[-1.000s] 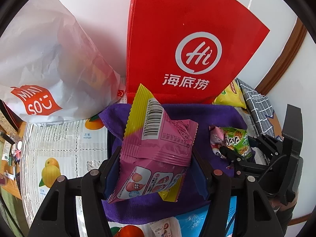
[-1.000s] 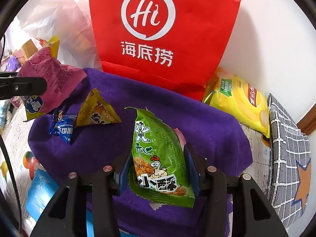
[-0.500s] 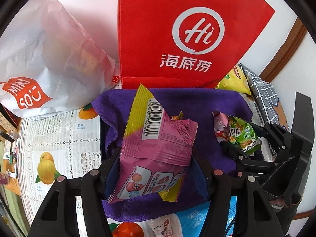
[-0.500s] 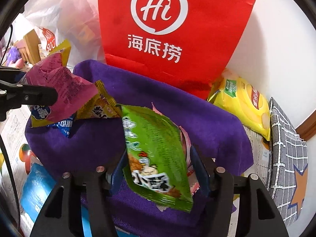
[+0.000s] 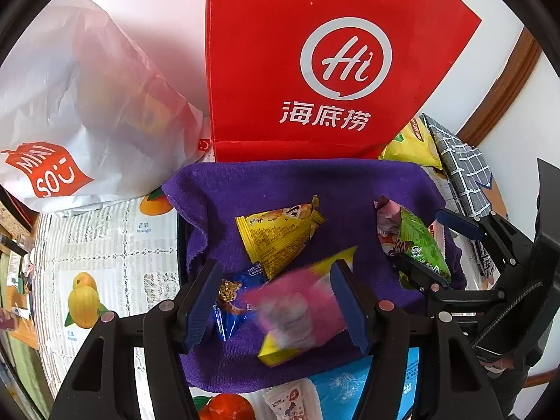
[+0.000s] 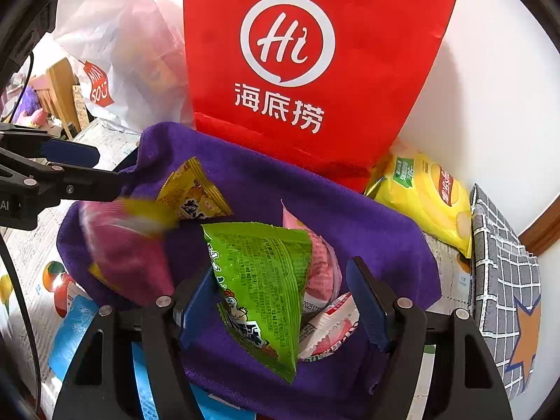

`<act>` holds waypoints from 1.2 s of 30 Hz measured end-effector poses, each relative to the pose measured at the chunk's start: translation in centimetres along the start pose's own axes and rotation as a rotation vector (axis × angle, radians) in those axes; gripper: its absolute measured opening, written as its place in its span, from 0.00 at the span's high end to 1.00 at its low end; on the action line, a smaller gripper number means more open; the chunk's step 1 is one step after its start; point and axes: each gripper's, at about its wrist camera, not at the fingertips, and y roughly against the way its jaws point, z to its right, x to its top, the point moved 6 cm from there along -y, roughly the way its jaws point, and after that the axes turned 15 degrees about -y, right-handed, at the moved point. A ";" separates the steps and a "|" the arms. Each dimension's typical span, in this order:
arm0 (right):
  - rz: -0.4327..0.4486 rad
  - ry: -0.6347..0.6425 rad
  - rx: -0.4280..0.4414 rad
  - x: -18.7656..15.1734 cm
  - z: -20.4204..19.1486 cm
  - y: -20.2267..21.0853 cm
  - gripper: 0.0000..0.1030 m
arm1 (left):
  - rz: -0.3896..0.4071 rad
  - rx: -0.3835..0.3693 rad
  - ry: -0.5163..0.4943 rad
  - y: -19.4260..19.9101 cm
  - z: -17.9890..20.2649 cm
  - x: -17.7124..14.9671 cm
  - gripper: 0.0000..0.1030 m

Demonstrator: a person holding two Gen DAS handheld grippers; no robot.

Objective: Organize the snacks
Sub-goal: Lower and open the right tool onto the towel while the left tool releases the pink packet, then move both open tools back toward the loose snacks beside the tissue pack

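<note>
Risk: green snack packet (image 6: 259,287) may slide off the pink packets (image 6: 323,269) piled under it on the purple towel (image 5: 297,182), since the right gripper (image 6: 280,301) has just been opening, packet leaning on one pad, not clamped. Left gripper (image 5: 276,301) stands released and part-open, blurred pink-yellow packet (image 5: 297,308) dropping loose between its pads onto the towel.

Purple cloth (image 5: 287,182) — red bag (image 5: 315,52) — green packet (image 6: 266,280).
</note>
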 end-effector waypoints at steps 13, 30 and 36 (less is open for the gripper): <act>0.059 -0.074 0.025 1.3 0.9 2.3 0.29 | 0.086 -0.028 -0.013 2.1 0.4 0.9 0.28; 0.171 -0.149 -0.010 -0.4 1.6 9.6 0.20 | 0.208 -0.052 -0.041 6.8 2.4 1.2 0.24; 0.219 -0.237 -0.080 -3.5 4.7 12.6 0.20 | 0.249 -0.036 -0.067 8.5 3.8 1.1 0.24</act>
